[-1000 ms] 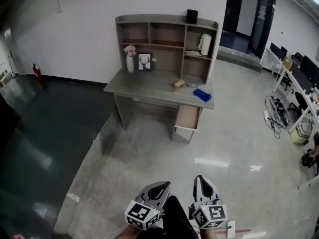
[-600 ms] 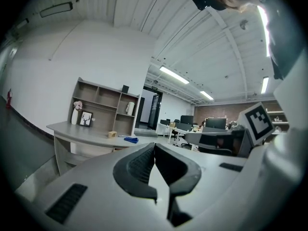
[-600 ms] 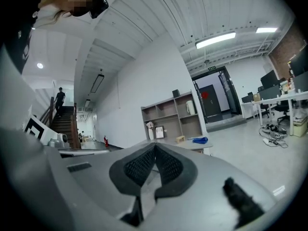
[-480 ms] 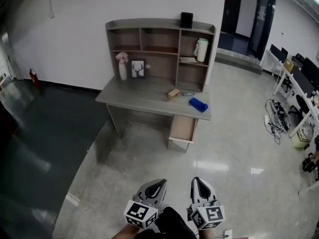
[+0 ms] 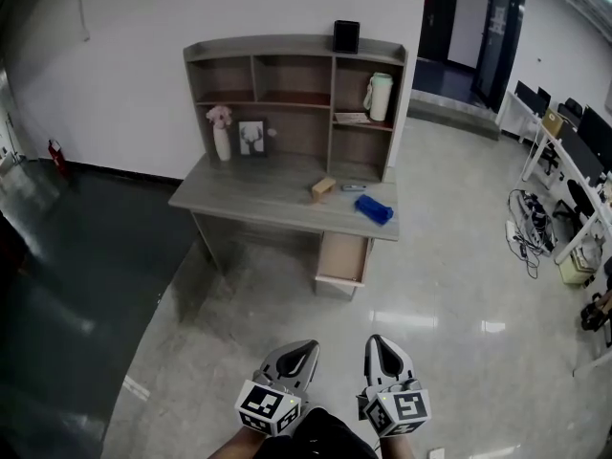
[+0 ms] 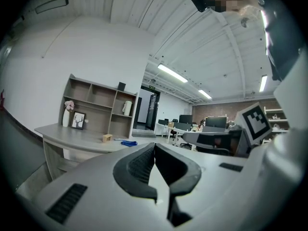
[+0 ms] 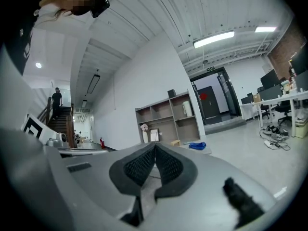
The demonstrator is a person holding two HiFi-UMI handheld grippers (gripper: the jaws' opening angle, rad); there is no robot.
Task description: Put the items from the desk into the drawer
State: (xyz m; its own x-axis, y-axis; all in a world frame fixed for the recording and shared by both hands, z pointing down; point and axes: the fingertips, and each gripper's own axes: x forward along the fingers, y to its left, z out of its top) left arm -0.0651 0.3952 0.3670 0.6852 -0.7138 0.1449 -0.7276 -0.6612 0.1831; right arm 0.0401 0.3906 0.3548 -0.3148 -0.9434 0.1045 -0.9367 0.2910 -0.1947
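our left hand-held gripper (image 5: pixel 295 357) and right hand-held gripper (image 5: pixel 381 352) are clenched and empty, far from the tabletop (image 5: pixel 249 194). there the block (image 5: pixel 322 188) looks light and stiff: we'd pinch its sides. the blue cloth (image 5: pixel 374 209) seems soft: we'd bunch its middle.

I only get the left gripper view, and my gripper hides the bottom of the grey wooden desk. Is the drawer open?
Observer: Yes. The head view shows the light wooden drawer pulled out under the right end of the grey wooden desk.
Operator: Is the other gripper holding anything?
Observer: No. In the right gripper view, the right gripper has its jaws together with nothing between them.
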